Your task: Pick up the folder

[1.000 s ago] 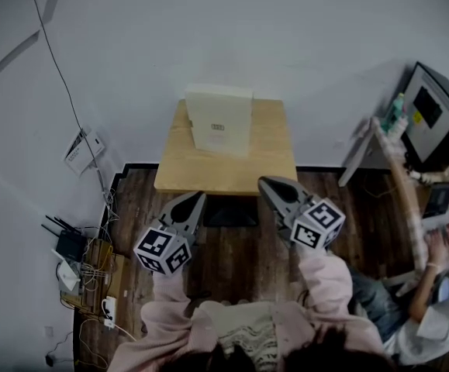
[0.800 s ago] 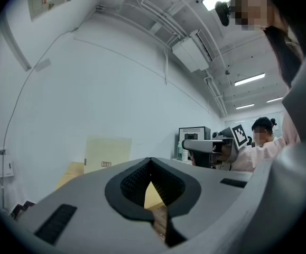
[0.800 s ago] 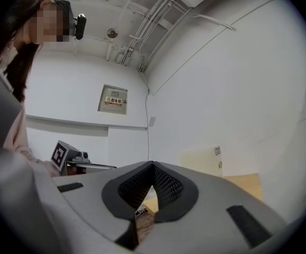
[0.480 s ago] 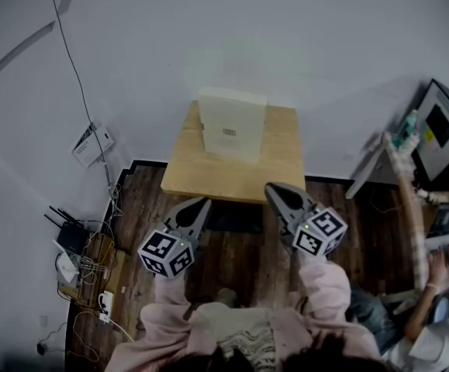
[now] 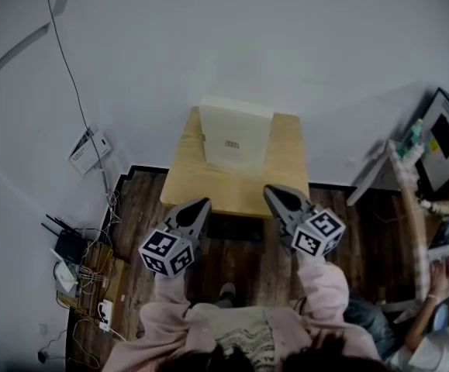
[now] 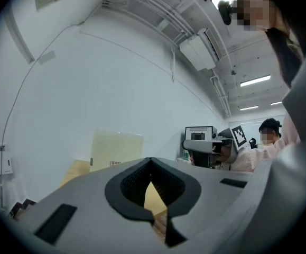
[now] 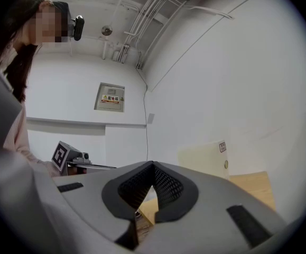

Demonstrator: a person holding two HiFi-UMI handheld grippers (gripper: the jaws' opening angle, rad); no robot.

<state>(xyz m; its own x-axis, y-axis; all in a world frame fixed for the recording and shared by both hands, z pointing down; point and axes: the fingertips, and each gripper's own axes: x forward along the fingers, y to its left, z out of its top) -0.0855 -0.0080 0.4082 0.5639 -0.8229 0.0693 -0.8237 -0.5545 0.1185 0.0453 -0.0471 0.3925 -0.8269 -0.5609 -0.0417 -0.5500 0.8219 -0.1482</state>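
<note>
Left claw [image 5: 199, 205] and right claw [image 5: 271, 193], both closed and empty, had neared the surface [image 5: 232, 188]; the folder [image 5: 236, 134] was not yet reached.

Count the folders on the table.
1. The folder stands upright at the far edge of the table, by the wall. Another could hide behind it.
</note>
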